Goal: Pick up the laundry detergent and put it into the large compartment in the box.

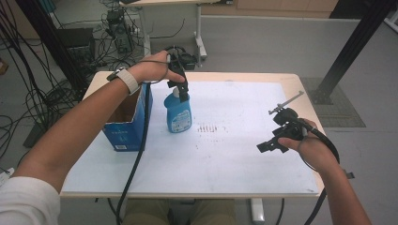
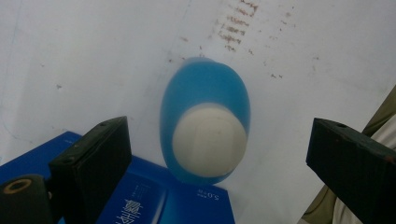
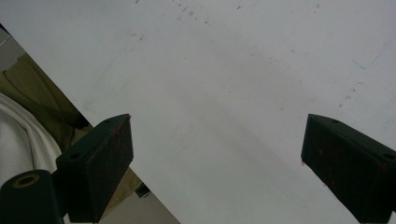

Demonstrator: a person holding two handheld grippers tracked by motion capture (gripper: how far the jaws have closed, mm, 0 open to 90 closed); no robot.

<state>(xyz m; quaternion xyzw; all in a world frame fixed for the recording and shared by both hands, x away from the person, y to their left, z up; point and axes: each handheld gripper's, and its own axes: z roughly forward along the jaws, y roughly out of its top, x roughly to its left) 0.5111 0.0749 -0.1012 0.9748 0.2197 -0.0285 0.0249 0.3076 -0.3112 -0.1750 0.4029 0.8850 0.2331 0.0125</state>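
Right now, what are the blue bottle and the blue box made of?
The blue bottle looks like see-through plastic, smooth and shiny, with a matt white cap. The blue box is likely cardboard: brown inside its open top, printed blue outside.

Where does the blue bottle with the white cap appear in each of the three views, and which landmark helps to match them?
High view: the blue bottle stands upright left of centre, beside the blue box, under the left gripper.
Left gripper view: the bottle is at centre, seen from above between the open jaws.
Right gripper view: not in it.
Shared landmark: the white table mat.
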